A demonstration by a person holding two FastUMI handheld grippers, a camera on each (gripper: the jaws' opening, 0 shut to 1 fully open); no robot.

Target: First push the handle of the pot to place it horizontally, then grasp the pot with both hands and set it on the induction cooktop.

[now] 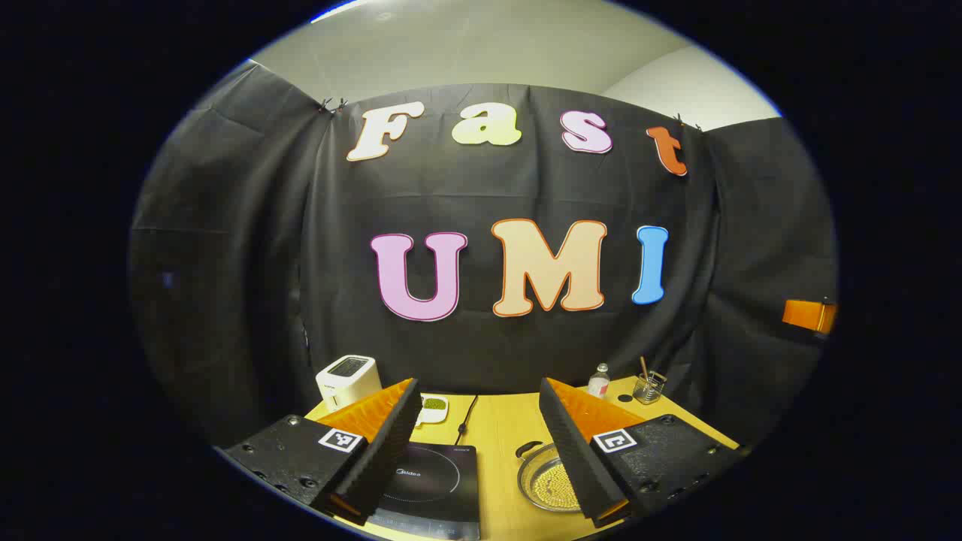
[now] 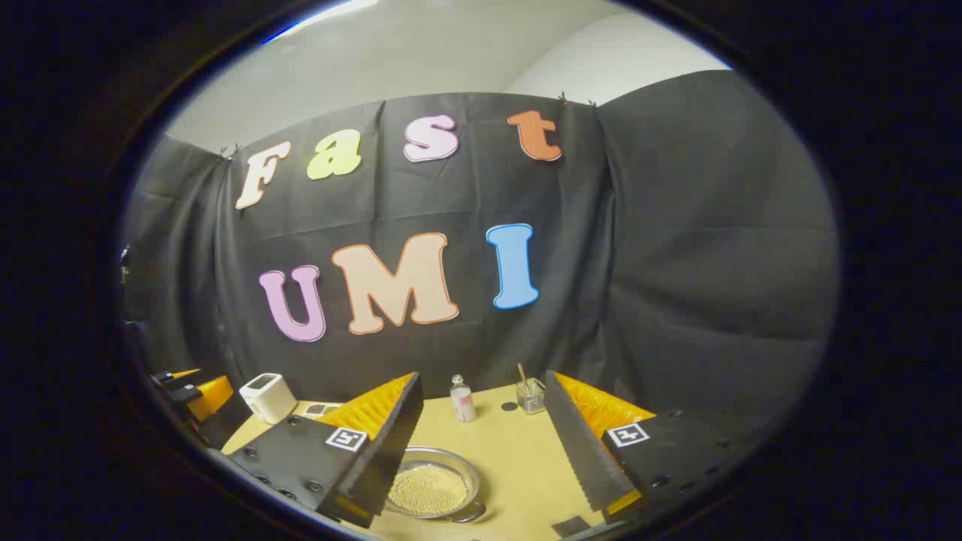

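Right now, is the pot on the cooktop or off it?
Off. The pot sits on the bare table, right of the cooktop, with a gap between.

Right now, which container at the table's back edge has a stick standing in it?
The clear glass cup, right of the capped bottle, which holds no stick.

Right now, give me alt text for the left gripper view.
The left gripper hangs open above a yellow table, its fingers framing a black induction cooktop and a steel pot. A white toaster stands behind.
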